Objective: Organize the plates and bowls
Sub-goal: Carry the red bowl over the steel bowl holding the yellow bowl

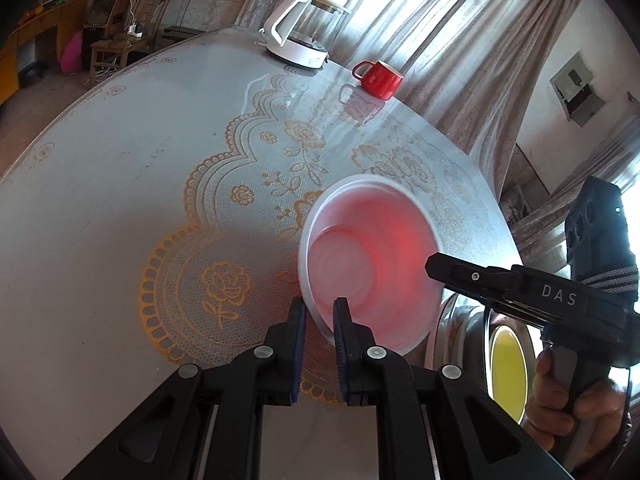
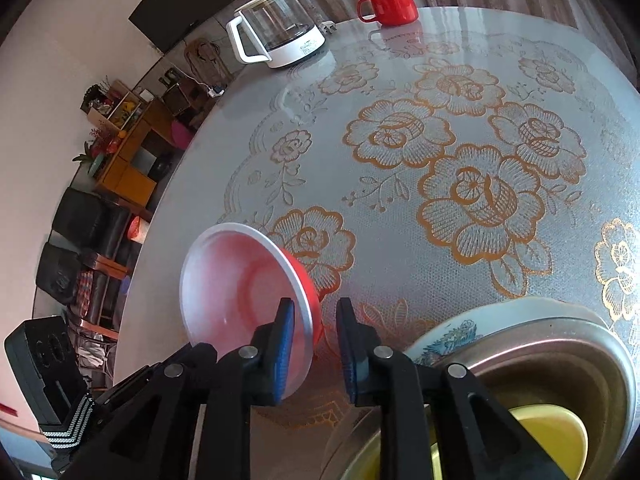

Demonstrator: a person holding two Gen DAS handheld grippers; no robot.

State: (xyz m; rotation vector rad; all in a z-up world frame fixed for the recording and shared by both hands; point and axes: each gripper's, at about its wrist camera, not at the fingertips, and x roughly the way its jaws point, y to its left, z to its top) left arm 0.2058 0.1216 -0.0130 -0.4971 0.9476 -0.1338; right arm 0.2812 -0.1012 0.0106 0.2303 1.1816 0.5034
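Bowl (image 2: pixel 240 280) red outside, pinkish-white inside; tablecloth (image 2: pixel 460 152) grey, gold rose lace print; mug (image 2: pixel 388 4) red; kettle (image 2: pixel 276 28) white.

Two handheld black plastic tools, one per hand.
Left tool (image 1: pixel 320 312): black linkage arms, silver round rivets, blue ribbed pads (image 1: pixel 298 344). Right tool (image 2: pixel 312 320): same build, blue pads, white "DAS" lettering on its side, dark camera block on top, black-white striped strap. Hand (image 1: pixel 576 400) wraps its grey pistol handle.

Thin translucent plastic bowl (image 1: pixel 370 260), glossy lace-patterned table cover (image 2: pixel 440 152), brushed metal basin (image 2: pixel 560 344), glazed red mug (image 2: pixel 390 3).
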